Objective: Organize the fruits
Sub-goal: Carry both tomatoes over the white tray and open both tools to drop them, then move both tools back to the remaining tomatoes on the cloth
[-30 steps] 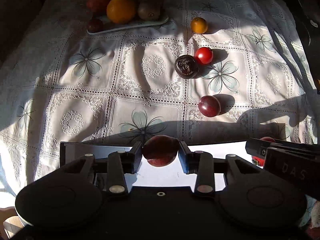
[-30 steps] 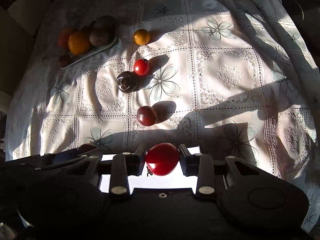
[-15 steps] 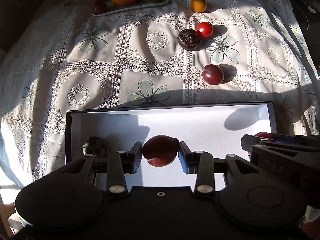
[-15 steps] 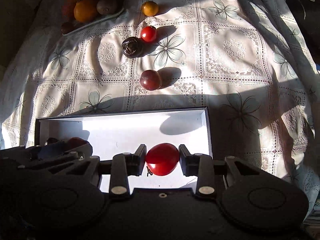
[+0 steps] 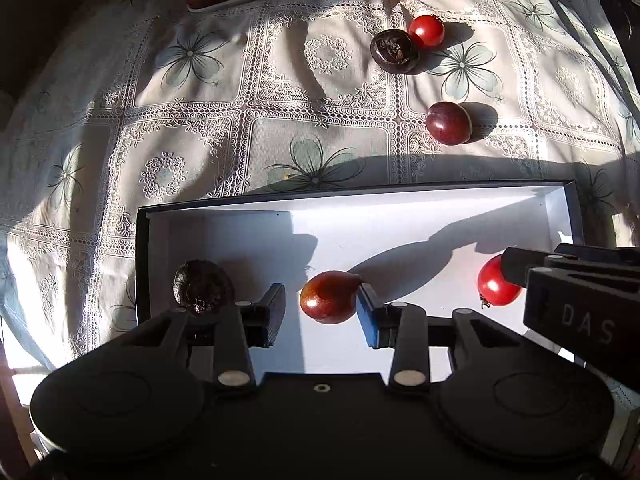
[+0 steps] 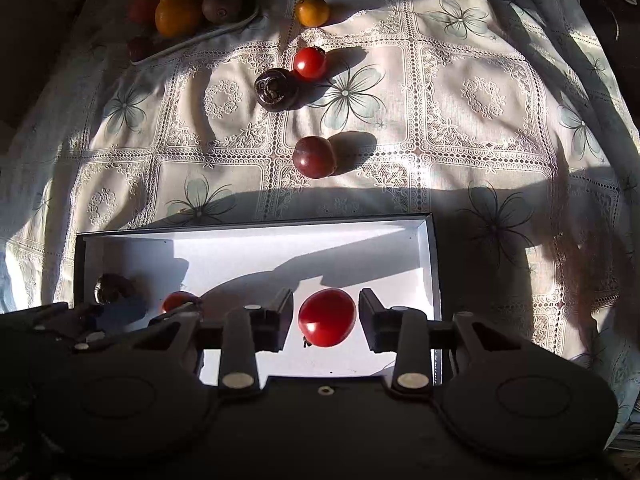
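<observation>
Left hand-held gripper (image 5: 321, 306) is hanging over the white tray (image 5: 400, 216) with its fingers spread; the plum (image 5: 329, 297) is sitting between them, a clear gap on its left side, possibly grazing the right pad. Right hand-held gripper (image 6: 325, 316) is likewise spread, the red tomato (image 6: 327, 317) lying free between its fingers on the tray floor. A dark wrinkled fruit (image 5: 203, 287) is resting in the tray just left of the left hand-held gripper.

Judgement: both releases look done. To finish well, lift each straight back and up, fingers wide, so no pad nudges round fruit into rolling.

Ahead on the cloth-covered worktop (image 6: 480, 92) are another plum (image 6: 314, 157), another dark fruit (image 6: 276, 89), a tomato (image 6: 309, 63) and a small orange (image 6: 312, 11).
</observation>
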The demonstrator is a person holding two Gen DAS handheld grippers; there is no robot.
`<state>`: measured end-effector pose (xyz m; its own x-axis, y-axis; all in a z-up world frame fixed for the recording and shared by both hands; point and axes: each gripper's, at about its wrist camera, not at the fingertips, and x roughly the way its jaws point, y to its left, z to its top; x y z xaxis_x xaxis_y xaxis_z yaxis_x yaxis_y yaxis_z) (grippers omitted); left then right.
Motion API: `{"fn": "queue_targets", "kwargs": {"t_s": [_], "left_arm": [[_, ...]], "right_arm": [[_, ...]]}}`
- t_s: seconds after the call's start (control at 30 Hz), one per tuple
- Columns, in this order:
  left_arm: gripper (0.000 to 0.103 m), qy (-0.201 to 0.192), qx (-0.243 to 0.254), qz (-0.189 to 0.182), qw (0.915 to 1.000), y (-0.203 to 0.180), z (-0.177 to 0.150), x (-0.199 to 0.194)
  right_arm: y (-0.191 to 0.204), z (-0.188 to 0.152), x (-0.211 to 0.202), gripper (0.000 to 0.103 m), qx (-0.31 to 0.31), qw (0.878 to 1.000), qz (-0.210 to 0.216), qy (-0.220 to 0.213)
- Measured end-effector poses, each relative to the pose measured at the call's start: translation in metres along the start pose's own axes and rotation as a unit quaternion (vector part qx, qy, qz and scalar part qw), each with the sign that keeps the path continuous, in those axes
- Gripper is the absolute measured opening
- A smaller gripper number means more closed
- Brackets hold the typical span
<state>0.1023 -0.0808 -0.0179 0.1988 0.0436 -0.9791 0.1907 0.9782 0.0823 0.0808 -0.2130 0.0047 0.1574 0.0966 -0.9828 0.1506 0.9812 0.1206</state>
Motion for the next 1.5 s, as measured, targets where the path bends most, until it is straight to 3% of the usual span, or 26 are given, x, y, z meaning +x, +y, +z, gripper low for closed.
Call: {"fn": "queue_targets", "kwargs": {"t_s": [1.23, 1.5], "left_arm": [[0.048, 0.004, 0.012, -0.016, 0.9998, -0.006, -0.012, -0.014], [0.048, 0.021, 0.016, -0.026, 0.9993, -0.011, -0.021, -0.016]], "right_arm": [[-0.018, 0.004, -0.015, 0.039, 0.038, 0.999, -0.018, -0.023], [-0.020, 0.004, -0.013, 0.039, 0.031, 0.999, -0.032, -0.003]]}}
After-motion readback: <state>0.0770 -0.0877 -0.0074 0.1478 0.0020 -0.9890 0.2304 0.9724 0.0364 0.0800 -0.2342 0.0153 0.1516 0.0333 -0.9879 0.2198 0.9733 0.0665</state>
